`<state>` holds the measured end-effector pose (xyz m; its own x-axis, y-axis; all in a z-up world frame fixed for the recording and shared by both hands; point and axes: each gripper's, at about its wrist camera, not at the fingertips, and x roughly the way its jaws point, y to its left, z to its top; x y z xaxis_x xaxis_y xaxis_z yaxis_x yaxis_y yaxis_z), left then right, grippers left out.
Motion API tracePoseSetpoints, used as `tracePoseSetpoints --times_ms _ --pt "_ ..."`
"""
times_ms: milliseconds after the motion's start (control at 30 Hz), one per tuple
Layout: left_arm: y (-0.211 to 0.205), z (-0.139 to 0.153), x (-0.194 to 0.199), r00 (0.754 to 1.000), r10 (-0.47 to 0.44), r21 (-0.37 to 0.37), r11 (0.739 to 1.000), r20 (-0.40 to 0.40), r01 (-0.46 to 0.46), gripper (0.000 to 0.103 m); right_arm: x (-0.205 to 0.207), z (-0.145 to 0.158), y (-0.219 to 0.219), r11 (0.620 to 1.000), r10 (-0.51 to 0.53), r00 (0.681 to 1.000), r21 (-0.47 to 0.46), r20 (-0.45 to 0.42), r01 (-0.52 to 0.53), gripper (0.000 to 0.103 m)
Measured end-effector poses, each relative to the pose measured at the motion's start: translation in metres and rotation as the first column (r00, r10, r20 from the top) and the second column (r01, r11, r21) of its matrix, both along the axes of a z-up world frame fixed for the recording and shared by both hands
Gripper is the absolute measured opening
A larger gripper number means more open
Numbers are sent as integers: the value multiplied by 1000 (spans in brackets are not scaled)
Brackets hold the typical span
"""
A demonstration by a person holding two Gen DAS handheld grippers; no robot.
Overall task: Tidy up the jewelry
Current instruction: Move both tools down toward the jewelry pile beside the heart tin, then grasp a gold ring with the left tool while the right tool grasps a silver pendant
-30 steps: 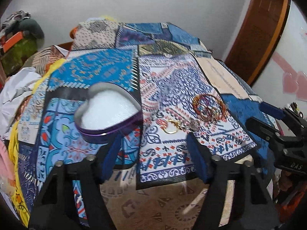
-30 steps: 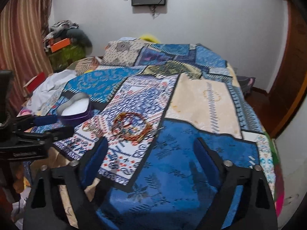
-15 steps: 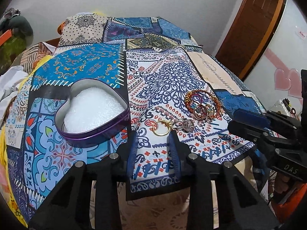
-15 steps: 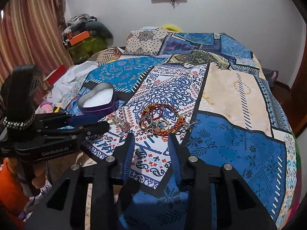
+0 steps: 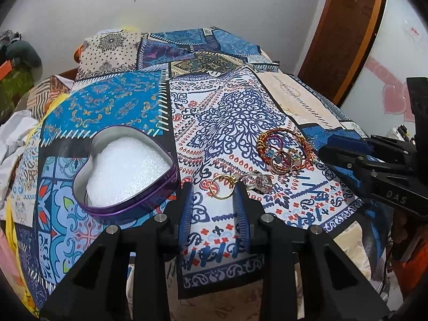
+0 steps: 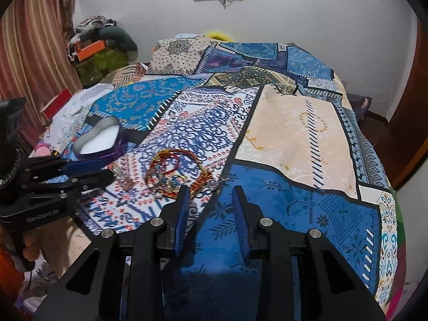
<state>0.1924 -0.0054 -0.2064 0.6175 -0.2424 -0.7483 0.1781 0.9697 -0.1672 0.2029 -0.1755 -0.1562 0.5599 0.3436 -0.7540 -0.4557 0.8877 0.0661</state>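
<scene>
Where the patterned bedspread turns white and navy, a gold ring lies flat just ahead of the left tool, whose blue pads stand a narrow gap apart with the ring showing between their tips; whether the pads touch it cannot be told. Just beside the ring sit silver rings, and beyond them a pile of red and gold bangles with smaller rings heaped inside. To the ring's left, a heart-shaped purple tin stands open, lined with white foam. The right tool is held over the blue patch of the bedspread, its pads also a narrow gap apart and holding nothing, with the bangles just ahead of its left pad. A wooden door stands behind the bed.
</scene>
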Motion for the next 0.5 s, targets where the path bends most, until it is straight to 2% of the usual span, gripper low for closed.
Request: tracePoseSetpoints --times_ms 133,400,500 --pt "-2 -2 4 1000 -11 1 1000 5 11 30 5 -6 1 1000 10 1000 -9 -10 -10 24" --pt "-7 -3 7 999 -23 12 1000 28 22 16 12 -12 5 999 34 999 -13 -7 -34 11" --pt "-8 -1 7 999 -19 14 1000 36 19 16 12 -13 4 999 35 999 1 -8 -35 9"
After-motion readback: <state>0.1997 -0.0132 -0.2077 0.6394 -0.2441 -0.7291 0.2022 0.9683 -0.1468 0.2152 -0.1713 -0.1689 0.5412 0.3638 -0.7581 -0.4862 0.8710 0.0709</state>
